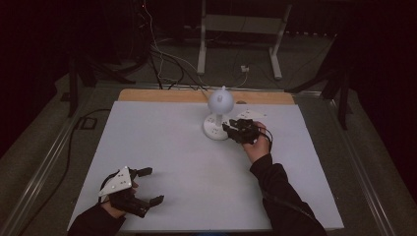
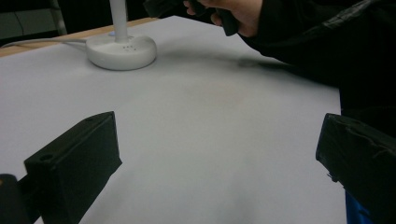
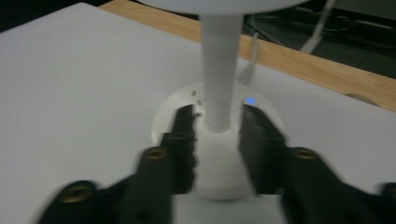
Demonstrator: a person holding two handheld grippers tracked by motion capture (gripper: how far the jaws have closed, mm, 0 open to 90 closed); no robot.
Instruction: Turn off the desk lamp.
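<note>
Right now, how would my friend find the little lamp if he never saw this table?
Look at the big white table, then toward its far edge by the wooden strip. There stands the white lamp: round base, thin stem, dome shade. The right gripper has its jaws around the stem, and a tiny blue light glows on the base.

The lamp (image 3: 218,88) looks like smooth white plastic; the surface (image 1: 187,162) is matt white, edged in bare wood.

Lamp shade: small white desk lamp (image 3: 218,70) cut off by top edge.
Jaw bases: right gripper (image 3: 218,144) blurred.
Far hand (image 2: 233,11): cropped.
</note>
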